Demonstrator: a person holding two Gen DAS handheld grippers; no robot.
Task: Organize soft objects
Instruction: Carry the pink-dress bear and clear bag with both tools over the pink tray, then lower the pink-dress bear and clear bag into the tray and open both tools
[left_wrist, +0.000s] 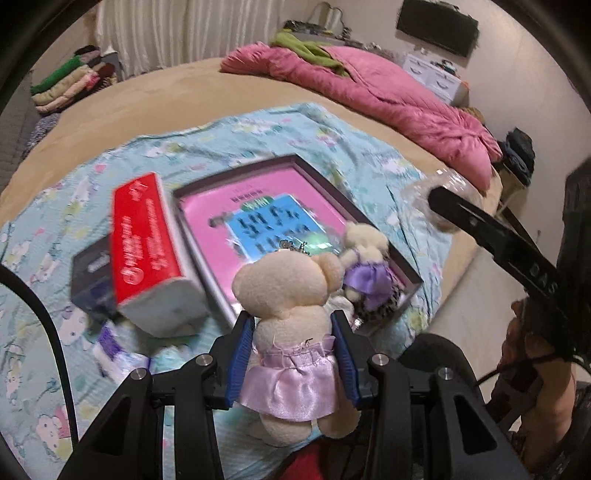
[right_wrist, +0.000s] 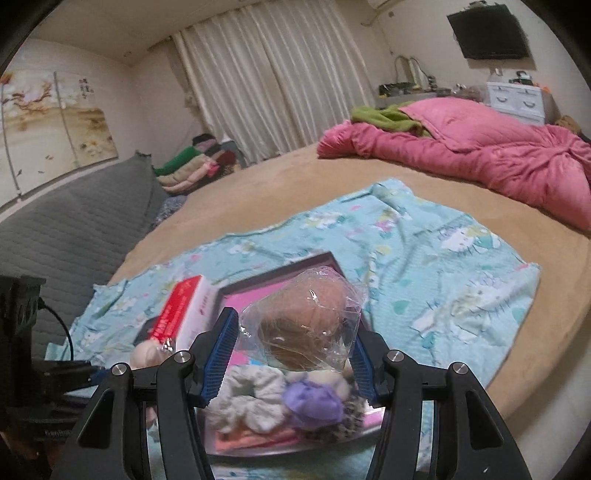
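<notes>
Left gripper (left_wrist: 293, 354): blue-padded fingers (left_wrist: 240, 354) closed partway on the waist of a cream teddy bear (left_wrist: 295, 314) in a lilac skirt, its long axis running up the frame, head toward the shallow pink-lined box (left_wrist: 207, 236) at frame centre. The box lies directly ahead of and below the bear, on the light-blue printed sheet (left_wrist: 55, 229) spread over the bed (left_wrist: 184, 85); a second small bear with a purple bow (left_wrist: 364, 258) already rests in its lower right corner. A red-and-white carton (left_wrist: 147, 251) leans at the box's left edge.

Right gripper (right_wrist: 291, 354): fingers about half open, pressing a clear-wrapped brown soft toy (right_wrist: 306, 325) between them, above the box's near end, where a white scrunchie (right_wrist: 251, 398) lies. Judged nearer to release; the left still needs a short forward reach.
</notes>
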